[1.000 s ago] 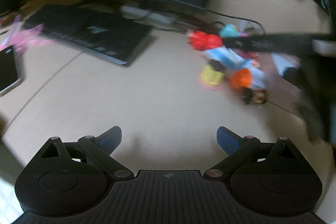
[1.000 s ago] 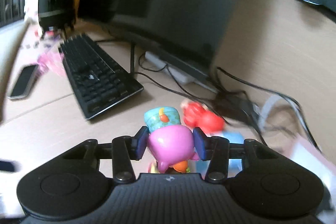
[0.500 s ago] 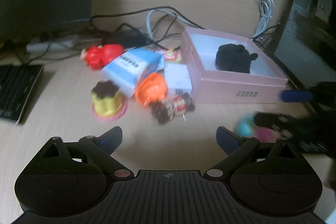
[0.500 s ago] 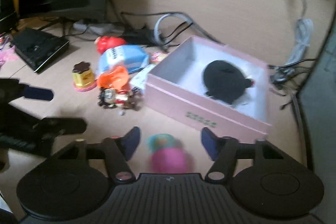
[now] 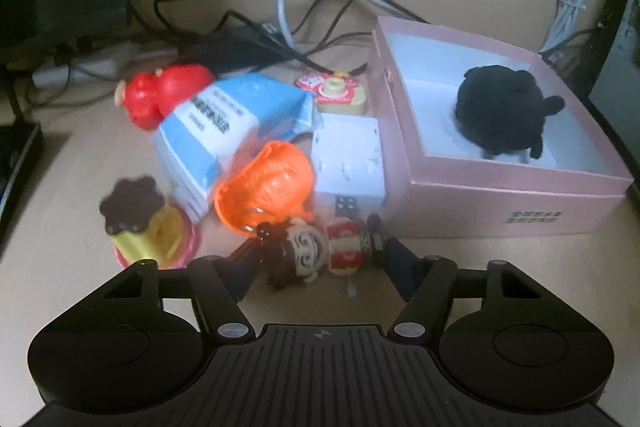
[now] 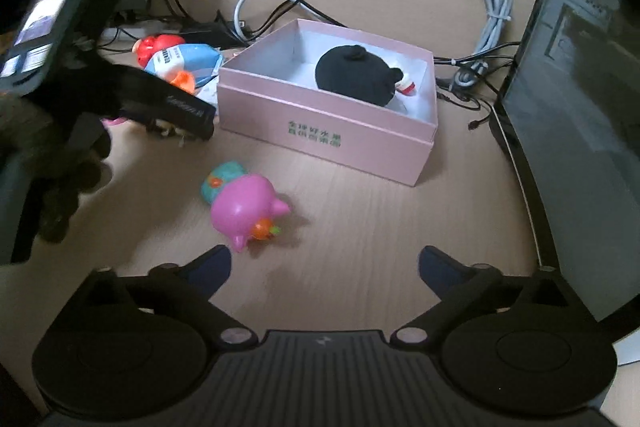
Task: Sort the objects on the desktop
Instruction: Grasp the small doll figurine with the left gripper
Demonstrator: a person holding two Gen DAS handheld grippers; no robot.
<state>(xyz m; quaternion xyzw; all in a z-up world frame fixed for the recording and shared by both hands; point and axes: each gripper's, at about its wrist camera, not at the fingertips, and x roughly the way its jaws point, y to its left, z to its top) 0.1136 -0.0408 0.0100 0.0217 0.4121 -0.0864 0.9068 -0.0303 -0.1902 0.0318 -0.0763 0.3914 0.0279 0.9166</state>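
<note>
Your left gripper [image 5: 318,259] is closing around the little doll keychain [image 5: 320,253], which lies on its side with its long axis running left-right, head toward the left finger, feet toward the right. Can't tell if the pads are actually pressing it yet. Your right gripper [image 6: 324,265] is opening, with nothing between its fingers. The pink pig toy [image 6: 248,213] lies tipped over on the desk [image 6: 380,211] just ahead of it, in front of the pink box [image 6: 320,131], snout end pointing right. One black plush [image 6: 356,75] sits in the box. One orange toy [image 5: 266,183], one red figure [image 5: 160,95], one blue-white packet [image 5: 224,119], one pudding toy [image 5: 146,223] beside it.
</note>
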